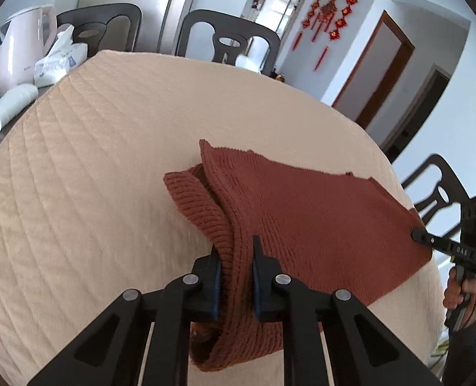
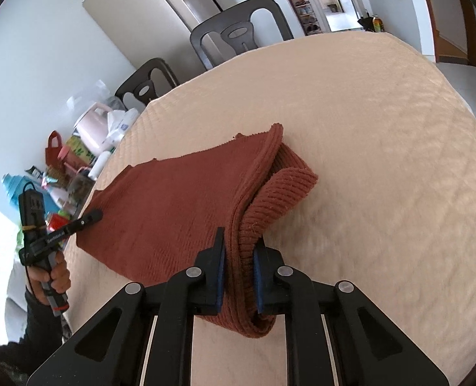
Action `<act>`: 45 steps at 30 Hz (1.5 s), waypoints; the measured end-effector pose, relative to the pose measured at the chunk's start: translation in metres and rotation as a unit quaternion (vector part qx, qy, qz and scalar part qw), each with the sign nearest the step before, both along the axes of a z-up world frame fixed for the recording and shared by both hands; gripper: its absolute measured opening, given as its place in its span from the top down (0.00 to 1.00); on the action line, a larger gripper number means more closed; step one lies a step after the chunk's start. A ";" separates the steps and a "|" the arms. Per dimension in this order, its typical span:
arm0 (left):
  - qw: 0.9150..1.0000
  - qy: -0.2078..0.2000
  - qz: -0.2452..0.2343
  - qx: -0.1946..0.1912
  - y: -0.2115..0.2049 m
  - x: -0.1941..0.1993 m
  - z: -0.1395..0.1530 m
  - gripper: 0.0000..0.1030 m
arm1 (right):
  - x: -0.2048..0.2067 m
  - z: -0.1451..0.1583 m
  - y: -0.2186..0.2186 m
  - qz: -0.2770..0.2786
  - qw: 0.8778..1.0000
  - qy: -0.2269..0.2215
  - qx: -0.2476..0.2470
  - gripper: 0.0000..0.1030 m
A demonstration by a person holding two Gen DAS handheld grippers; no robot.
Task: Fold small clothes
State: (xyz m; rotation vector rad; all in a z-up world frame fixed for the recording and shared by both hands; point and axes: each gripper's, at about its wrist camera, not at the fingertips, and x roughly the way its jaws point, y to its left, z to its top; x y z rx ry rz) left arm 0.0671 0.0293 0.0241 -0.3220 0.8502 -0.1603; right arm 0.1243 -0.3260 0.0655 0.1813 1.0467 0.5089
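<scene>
Both pairs of jaws are nearly closed, pinched on bunched ribbed knit: the left gripper (image 1: 236,268) and the right gripper (image 2: 239,267) each clamp one end of the rust-brown knitted garment (image 1: 302,212), which sags between them, partly lifted off the beige quilted table cover (image 1: 109,160). To fold well, carry both ends forward level and together, laying the held edge square onto the far edge. There is bare cover ahead; the pink kettle (image 1: 23,51) and the tissue pack (image 1: 60,59) crowd the far left edge.

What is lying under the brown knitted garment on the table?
Under the brown knitted garment only the beige quilted cover shows, around its edges. Both grippers pinch its near edge, which lifts it. Whatever lies beneath its middle is covered.
</scene>
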 end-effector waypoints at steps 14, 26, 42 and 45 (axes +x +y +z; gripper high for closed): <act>1.000 0.018 -0.001 -0.025 -0.004 -0.070 -0.022 0.82 | -0.065 -0.018 -0.014 -0.010 1.000 0.029 -0.006 0.85; 0.999 -0.049 0.008 0.004 -0.005 -0.091 0.021 0.79 | -0.092 0.020 -0.002 -0.016 0.996 -0.062 -0.068 0.80; 0.997 -0.025 -0.002 0.072 -0.034 -0.058 -0.009 0.79 | -0.065 -0.004 0.023 -0.011 0.991 -0.074 -0.109 0.80; 0.997 -0.033 0.004 0.076 -0.036 -0.047 -0.006 0.78 | -0.054 -0.008 0.025 -0.022 0.991 -0.071 -0.108 0.80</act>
